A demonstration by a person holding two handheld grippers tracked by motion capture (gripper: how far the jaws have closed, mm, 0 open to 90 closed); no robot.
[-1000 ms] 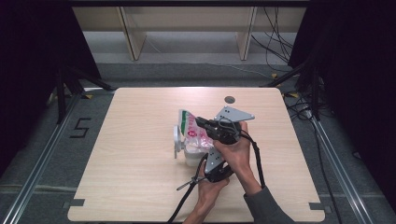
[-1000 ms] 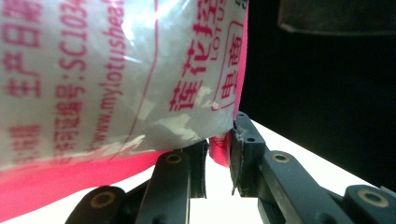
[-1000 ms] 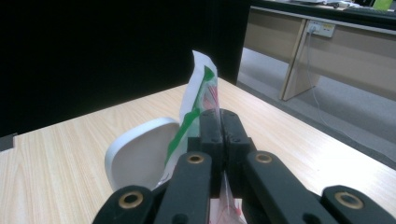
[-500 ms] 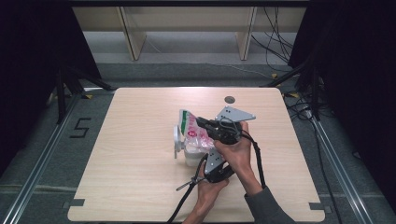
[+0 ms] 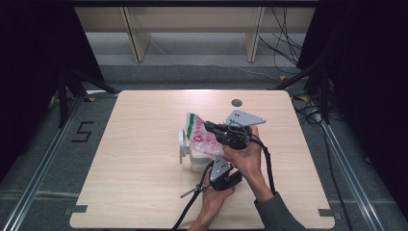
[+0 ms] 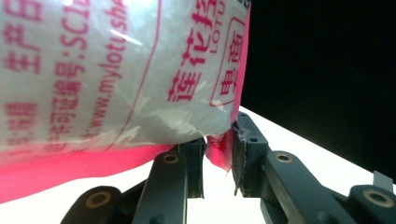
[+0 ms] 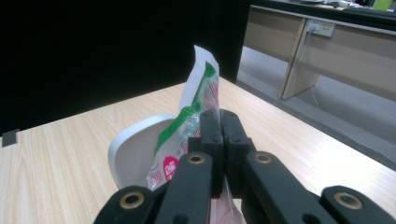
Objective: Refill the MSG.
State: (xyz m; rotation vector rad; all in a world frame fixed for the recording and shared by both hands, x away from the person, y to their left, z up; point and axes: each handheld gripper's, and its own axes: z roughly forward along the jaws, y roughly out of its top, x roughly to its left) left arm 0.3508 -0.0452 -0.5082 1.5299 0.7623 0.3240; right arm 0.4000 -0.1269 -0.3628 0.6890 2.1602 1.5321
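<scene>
Plastic bag, white with pink and green print, held near table centre, directly over white container with lid hinged open. Right gripper clamped tight on bag's upper edge. Left gripper pinching pink lower corner, jaws nearly closed on film. Judged light, limp, slippery; likely to tear if pulled at seams. Best gripped along sealed edges, as presently taken. Contents of bag not discernible; container interior hidden behind bag; small dark disc beyond bag unidentified.

Clear pink-printed plastic bag, tilted, over white container
</scene>
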